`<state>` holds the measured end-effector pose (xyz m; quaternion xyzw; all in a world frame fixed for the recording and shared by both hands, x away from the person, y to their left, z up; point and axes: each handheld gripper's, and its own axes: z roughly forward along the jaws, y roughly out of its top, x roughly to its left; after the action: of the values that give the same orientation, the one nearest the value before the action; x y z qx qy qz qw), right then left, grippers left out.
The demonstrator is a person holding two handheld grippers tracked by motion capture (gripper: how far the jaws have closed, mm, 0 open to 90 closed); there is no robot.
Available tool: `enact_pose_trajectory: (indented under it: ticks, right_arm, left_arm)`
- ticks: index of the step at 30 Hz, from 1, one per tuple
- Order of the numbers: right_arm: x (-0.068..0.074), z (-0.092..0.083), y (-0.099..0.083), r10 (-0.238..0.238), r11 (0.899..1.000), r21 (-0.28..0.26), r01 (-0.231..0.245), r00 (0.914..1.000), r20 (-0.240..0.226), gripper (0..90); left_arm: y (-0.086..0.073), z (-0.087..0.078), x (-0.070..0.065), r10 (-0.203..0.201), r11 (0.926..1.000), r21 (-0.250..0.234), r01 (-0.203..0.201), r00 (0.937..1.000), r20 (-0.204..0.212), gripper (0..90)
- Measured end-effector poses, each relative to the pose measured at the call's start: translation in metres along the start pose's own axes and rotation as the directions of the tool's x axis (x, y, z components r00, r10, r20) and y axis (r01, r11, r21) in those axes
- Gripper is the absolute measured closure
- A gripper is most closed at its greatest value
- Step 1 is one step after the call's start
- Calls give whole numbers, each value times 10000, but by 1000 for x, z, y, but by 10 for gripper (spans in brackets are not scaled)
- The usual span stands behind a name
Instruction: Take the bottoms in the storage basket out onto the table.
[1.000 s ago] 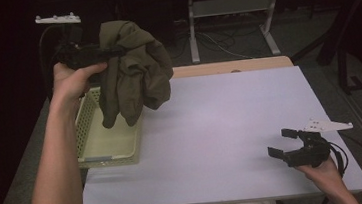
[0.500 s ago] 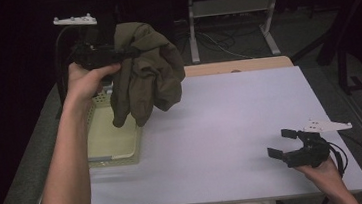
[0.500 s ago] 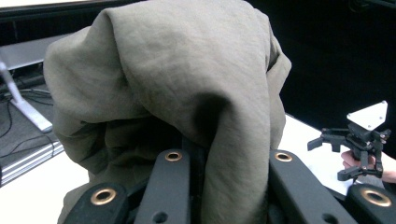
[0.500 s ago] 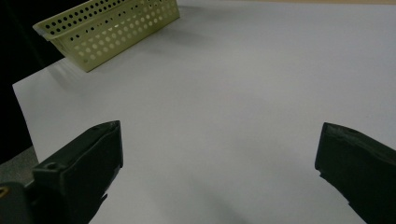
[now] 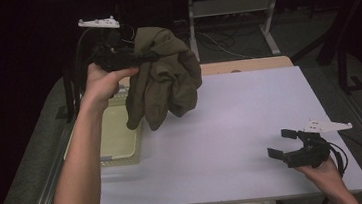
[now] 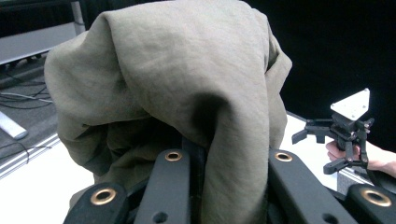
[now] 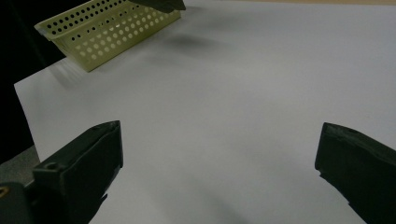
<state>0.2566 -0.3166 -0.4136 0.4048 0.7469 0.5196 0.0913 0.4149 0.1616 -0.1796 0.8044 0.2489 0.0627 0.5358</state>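
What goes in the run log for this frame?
left hand-held gripper: holds olive cloth aloft | right hand-held gripper: open, idle | basket: on table

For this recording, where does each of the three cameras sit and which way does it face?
High view: above the person's side, looking forward and down at the table; both forearms, left gripper and right gripper show.
Left gripper view: rides the left gripper, facing the olive cloth in its jaws.
Right gripper view: rides the right gripper, low over the table, facing the yellow basket.
Shared: high and left views both show cloth and right gripper.
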Motion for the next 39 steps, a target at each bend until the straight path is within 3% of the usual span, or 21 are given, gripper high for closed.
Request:
enact_pose_trajectory:
  ticks: [10, 31, 39]
  right_arm:
    - [0, 0, 0, -56, 10000, 65, 56, 10000, -38, 7]
    - [0, -3, 0, -22, 10000, -11, 22, 10000, -14, 7]
    - [0, -2, 0, -100, 9999, 16, 100, 9999, -10, 7]
  left_arm:
    - [-3, 22, -7, 270, 9992, 289, -279, 9992, 308, 765]
    - [-16, 73, -15, 348, 9960, 789, -430, 9941, 1027, 764]
    - [-27, 90, -18, 287, 9922, 1173, -416, 9936, 1092, 764]
